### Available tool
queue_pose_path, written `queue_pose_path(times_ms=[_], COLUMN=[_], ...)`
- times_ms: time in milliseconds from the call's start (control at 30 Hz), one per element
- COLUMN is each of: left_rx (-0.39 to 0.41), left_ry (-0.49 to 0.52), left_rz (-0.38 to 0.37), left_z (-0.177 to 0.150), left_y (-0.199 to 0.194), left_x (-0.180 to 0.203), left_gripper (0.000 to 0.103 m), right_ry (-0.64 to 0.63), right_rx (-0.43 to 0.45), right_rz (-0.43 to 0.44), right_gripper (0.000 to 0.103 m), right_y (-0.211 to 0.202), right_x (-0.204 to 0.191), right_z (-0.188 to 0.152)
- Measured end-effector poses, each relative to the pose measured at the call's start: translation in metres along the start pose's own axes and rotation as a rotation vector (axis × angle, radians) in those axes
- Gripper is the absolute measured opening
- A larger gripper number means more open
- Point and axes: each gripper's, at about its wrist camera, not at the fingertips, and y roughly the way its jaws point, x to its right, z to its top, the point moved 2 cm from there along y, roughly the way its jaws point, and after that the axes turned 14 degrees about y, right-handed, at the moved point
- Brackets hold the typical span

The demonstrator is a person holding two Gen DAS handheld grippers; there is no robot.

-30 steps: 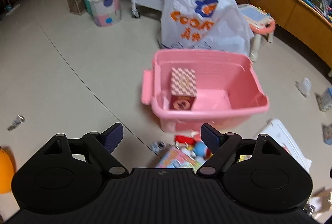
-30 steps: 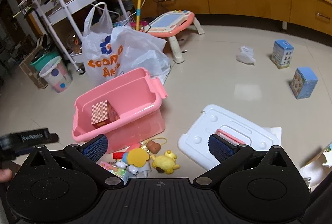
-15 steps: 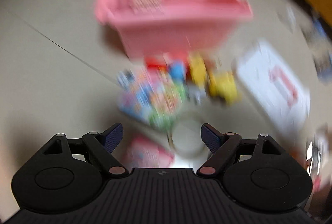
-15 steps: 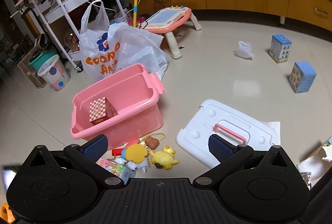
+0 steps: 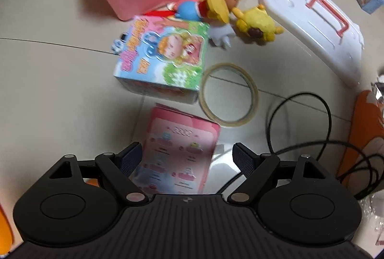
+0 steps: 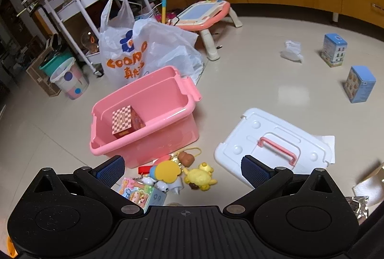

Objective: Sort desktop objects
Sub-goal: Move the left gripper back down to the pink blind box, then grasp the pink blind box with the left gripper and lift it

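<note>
The pink bin (image 6: 144, 124) stands on the floor, a checkered box (image 6: 122, 120) inside. The left gripper (image 5: 186, 159) gapes wide around a pink box (image 5: 182, 153) printed with small figures, its near end hidden. The right gripper (image 6: 182, 170) hangs wide, empty.
</note>
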Motion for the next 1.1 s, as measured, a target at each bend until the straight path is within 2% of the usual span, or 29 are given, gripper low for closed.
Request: queue_pose_path(times_ms=[200,500,667,833,967,1100], left_rx=[0.036,0.046,0.065,0.048,0.003,-0.032], left_ry=[0.075,0.017,-0.041,-0.003,0.038,0.016], left_rz=[0.055,0.095,0.059,0.055,0.034,0.018], left_z=[0.004,0.008,0.007,0.007,0.002,-0.004], left_y=[0.004,0.013,0.009,0.008,0.017,0.027], left_x=[0.005,-0.012,-0.023,-0.02,-0.013,-0.014], left_gripper=[0.088,0.088,0.088,0.088,0.088,0.083], right_ry=[0.003,0.002,0.004,0.001,0.0,-0.002], right_rx=[-0.016,-0.041,-0.056,-0.078,-0.086,-0.091], right_rz=[-0.002,-0.011,-0.01,-0.004,0.004,0.007], right_gripper=[0.103,0.103,0.103,0.103,0.103,0.103], right_y=[0.005,0.015,0.02,0.026,0.027,0.028], right_x=[-0.003,-0.006,-0.008,-0.013,-0.016,-0.017], right_z=[0.0,-0.003,-0.005,-0.008,-0.009,-0.009])
